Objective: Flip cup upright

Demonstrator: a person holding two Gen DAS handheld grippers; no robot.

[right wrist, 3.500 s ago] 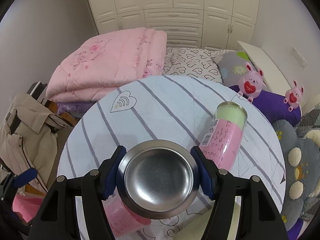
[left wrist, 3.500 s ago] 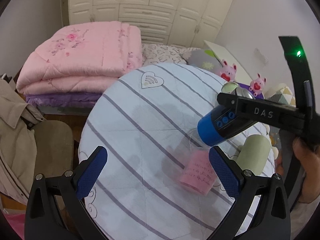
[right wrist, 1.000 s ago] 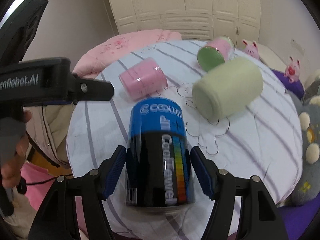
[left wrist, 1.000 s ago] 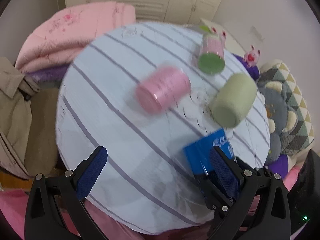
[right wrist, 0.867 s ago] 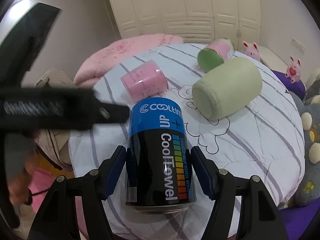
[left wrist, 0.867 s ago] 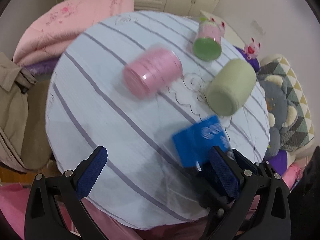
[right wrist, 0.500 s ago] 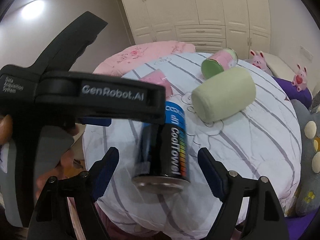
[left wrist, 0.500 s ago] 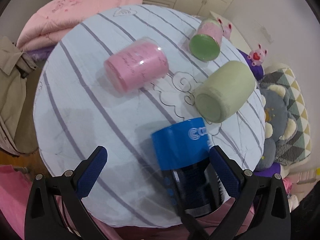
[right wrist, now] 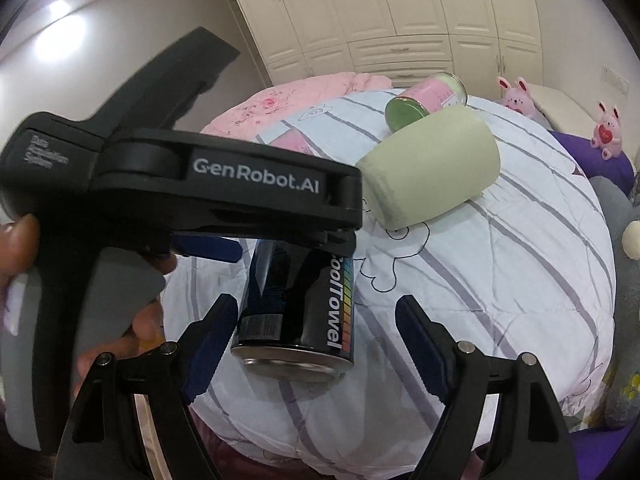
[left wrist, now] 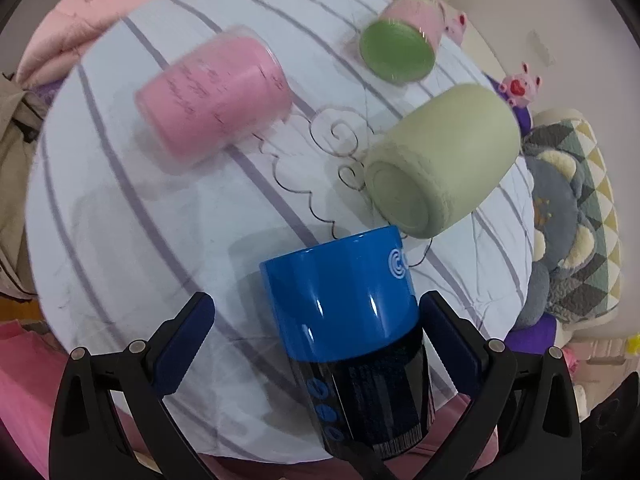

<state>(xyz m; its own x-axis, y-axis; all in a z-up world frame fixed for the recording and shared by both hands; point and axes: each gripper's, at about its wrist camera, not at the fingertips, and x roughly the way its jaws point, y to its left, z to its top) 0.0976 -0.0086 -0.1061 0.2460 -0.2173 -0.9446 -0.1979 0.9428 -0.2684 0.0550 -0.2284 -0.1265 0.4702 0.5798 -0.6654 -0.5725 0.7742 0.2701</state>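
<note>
The blue and black CoolTowel can-shaped cup (left wrist: pixel 352 316) stands on the near edge of the round striped table (left wrist: pixel 120 216), its print upside down. My left gripper (left wrist: pixel 316 336) is open with the can between its fingers, nearer the right one. My right gripper (right wrist: pixel 316 332) is open just in front of the can (right wrist: pixel 296 304), not touching it. The left gripper's black body (right wrist: pixel 224 192) hangs over the can and hides its top in the right wrist view.
A pink cup (left wrist: pixel 212 100), a pale green cup (left wrist: pixel 440 160) and a pink jar with a green lid (left wrist: pixel 400 48) lie on their sides further back. A folded pink quilt (right wrist: pixel 304 96) lies behind; plush toys (left wrist: pixel 568 216) crowd the right side.
My right gripper has let go of the can and pulled back. My left gripper has swung in over the can, which now stands between its open fingers.
</note>
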